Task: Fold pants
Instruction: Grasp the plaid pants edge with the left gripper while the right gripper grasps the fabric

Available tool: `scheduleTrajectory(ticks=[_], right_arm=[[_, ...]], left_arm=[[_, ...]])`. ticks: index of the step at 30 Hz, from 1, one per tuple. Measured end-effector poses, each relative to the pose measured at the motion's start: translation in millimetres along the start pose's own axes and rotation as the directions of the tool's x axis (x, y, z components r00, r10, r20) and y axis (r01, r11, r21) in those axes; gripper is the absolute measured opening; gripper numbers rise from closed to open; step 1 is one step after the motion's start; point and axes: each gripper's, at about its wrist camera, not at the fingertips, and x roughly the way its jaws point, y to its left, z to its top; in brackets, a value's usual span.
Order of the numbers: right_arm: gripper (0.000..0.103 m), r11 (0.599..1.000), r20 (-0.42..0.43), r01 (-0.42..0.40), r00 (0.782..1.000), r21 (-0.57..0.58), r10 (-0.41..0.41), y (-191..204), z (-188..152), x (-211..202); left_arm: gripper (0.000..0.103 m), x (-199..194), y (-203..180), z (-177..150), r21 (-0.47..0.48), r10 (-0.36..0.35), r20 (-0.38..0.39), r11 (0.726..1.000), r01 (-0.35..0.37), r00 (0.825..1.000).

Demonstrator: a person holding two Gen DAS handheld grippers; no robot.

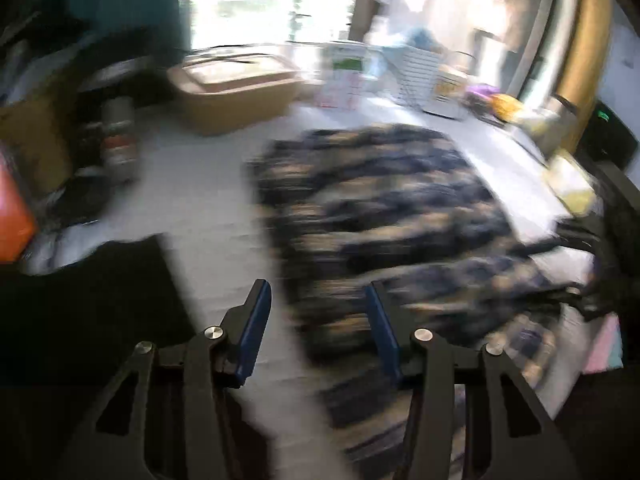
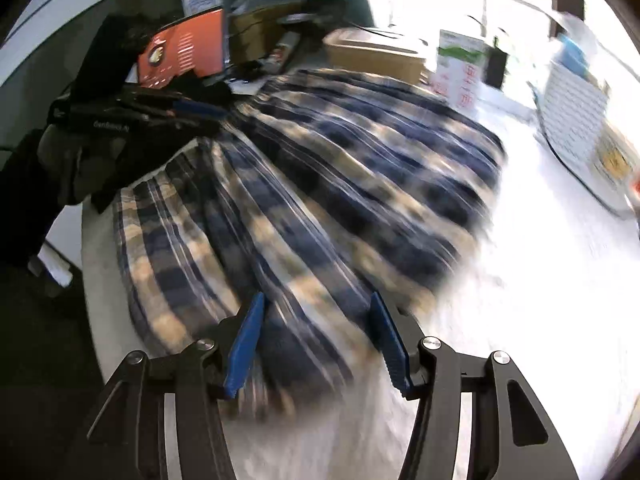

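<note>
The plaid pants [image 1: 380, 208], navy and beige, lie folded in a thick stack on the white table [image 1: 208, 200]. My left gripper [image 1: 316, 296] hovers over their near left edge, jaws open, nothing pinched between the blue pads [image 1: 256, 320]. In the right wrist view the pants [image 2: 340, 168] spread from the centre to the far side. My right gripper [image 2: 318, 304] stands open just above their near end, its pads [image 2: 244, 340] clear of the cloth. The left gripper [image 2: 212, 114] also shows at the pants' far left corner, in a gloved hand. Both views are motion-blurred.
A tan box [image 1: 232, 92] and a white-and-green carton [image 1: 344, 76] stand at the table's far side, a white slatted basket [image 2: 576, 120] to the right. An orange box [image 2: 184, 52] and dark clutter crowd the left. Cans [image 1: 118, 136] stand at the left edge.
</note>
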Motion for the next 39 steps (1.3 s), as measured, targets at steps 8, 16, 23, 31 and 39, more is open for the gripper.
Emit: scheduleTrajectory(ticks=[8,16,23,31,39], right_arm=[[0.062,0.988,0.09,0.133,0.986,0.078,-0.14,-30.5,12.0,-41.4],[0.071,0.956,0.144,0.146,0.972,0.253,-0.187,-86.8,55.3,-7.2],[0.071,0.932,0.117,0.093,0.983,0.351,-0.143,-120.4,67.2,32.2],[0.071,0.95,0.106,0.093,0.986,0.298,-0.13,-114.9,83.0,47.9],[0.071,0.971,0.074,0.139,0.985,0.197,-0.156,-95.0,96.2,62.8]], left_arm=[[0.05,12.4,36.1,38.4,-0.124,-0.06,0.073,0.99,0.069,0.996],[0.052,67.1,29.8,71.9,-0.081,-0.078,-0.023,0.994,0.076,0.997],[0.071,96.3,37.5,79.9,-0.067,-0.052,-0.059,0.997,0.049,0.997],[0.061,99.2,29.7,82.0,-0.015,-0.065,-0.041,0.998,0.064,0.997],[0.033,100.3,20.3,77.1,-0.016,-0.115,-0.016,0.993,0.115,0.993]])
